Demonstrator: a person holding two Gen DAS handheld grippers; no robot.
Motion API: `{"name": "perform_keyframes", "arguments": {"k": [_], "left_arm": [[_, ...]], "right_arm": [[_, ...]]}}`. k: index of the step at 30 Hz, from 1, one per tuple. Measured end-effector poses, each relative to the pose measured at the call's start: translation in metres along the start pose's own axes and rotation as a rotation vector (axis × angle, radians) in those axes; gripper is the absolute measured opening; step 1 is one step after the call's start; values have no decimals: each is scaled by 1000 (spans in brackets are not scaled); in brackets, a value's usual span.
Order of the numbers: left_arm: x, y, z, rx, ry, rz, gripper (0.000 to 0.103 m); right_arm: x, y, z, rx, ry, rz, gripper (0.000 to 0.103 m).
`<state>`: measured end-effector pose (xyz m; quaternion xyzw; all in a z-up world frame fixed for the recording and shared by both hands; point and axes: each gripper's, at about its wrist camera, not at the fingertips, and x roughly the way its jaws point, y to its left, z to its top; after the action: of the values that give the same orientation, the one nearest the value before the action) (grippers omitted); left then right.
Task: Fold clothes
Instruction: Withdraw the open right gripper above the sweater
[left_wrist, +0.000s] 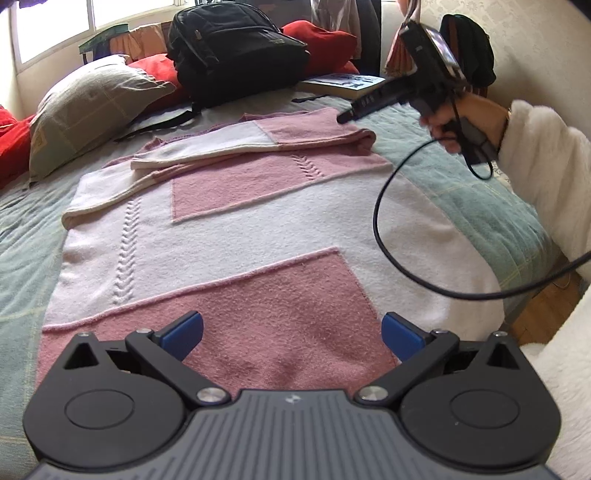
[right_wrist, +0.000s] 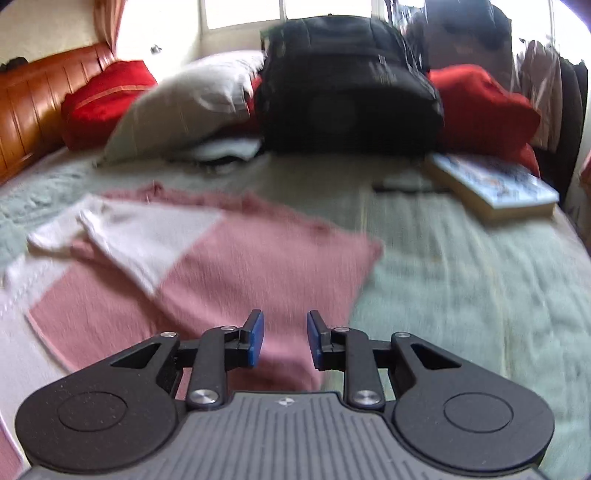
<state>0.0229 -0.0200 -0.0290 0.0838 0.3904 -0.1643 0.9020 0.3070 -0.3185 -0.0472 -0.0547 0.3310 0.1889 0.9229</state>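
Daylight enters from the windows (right_wrist: 258, 13) behind the bed, which you see blown out. Your left view is sharp; your right view is motion-blurred. Fisheye bending darkens both views' corners.

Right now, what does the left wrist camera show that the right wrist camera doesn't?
Only the left wrist view shows the person's hand holding the right gripper, its cable, and the sweater's folded sleeves. Only the right wrist view shows the wooden headboard. Both show the pink-and-white sweater, black backpack, book and red cushions.
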Motion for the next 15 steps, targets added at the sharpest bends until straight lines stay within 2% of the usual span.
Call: {"name": "perform_keyframes", "arguments": {"k": [4,8,11,15], "left_arm": [[-1,7,5,-26,-1,31,102],[-2,15,6,-49,2,67,102],[-1,22,5,-72,17,84,102],[-2,28,5,-80,33,136,102]], "right_arm": [[24,-9,18,29,-4,17,30],[57,-24,7,68,81,-27,31],[44,-30,5,100,62,-17,36],[12,-13,6,28,9,-1,55]]}}
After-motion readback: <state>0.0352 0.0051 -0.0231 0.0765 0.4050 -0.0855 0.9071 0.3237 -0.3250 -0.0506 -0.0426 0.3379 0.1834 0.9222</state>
